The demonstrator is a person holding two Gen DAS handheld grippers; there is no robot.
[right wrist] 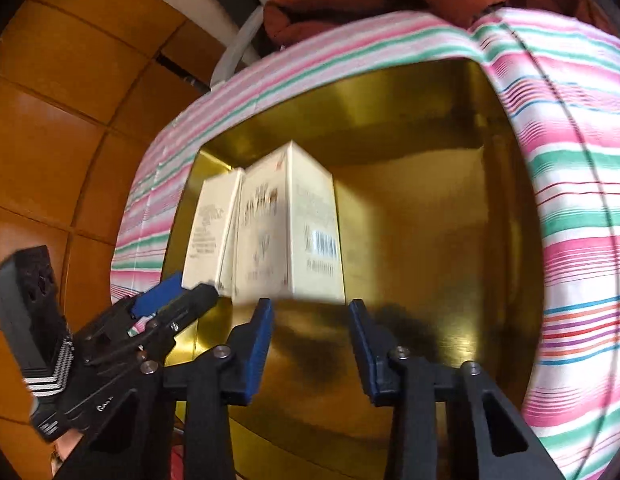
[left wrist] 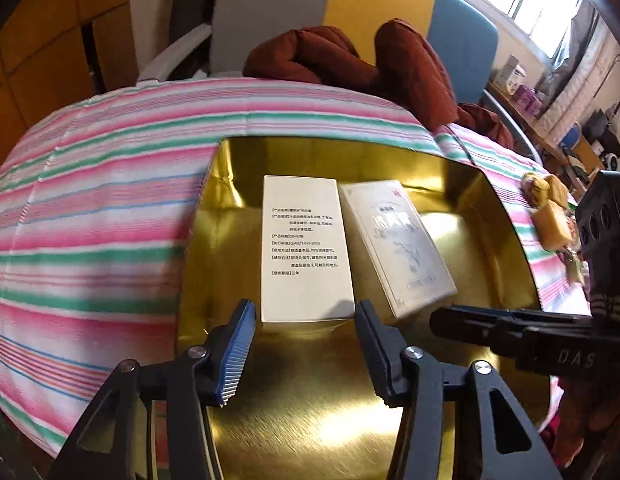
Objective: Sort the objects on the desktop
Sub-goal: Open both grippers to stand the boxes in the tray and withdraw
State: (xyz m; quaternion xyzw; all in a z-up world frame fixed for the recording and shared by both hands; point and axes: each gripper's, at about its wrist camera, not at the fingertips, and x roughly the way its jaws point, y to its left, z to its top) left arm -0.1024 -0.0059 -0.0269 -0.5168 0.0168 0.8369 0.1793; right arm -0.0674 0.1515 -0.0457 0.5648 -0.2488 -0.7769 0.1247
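A: Boxes, where do they lie?
B: Two cream boxes, one plain with print (left wrist: pixel 305 248) and one patterned (left wrist: pixel 398 244), rest side by side inside the gold tray (left wrist: pixel 310 420) on the striped cloth (left wrist: pixel 89 208).
A: And the fingers?
B: Left gripper (left wrist: pixel 305 344) and right gripper (right wrist: pixel 310 336) both stand apart, clasping nothing, just short of the boxes.
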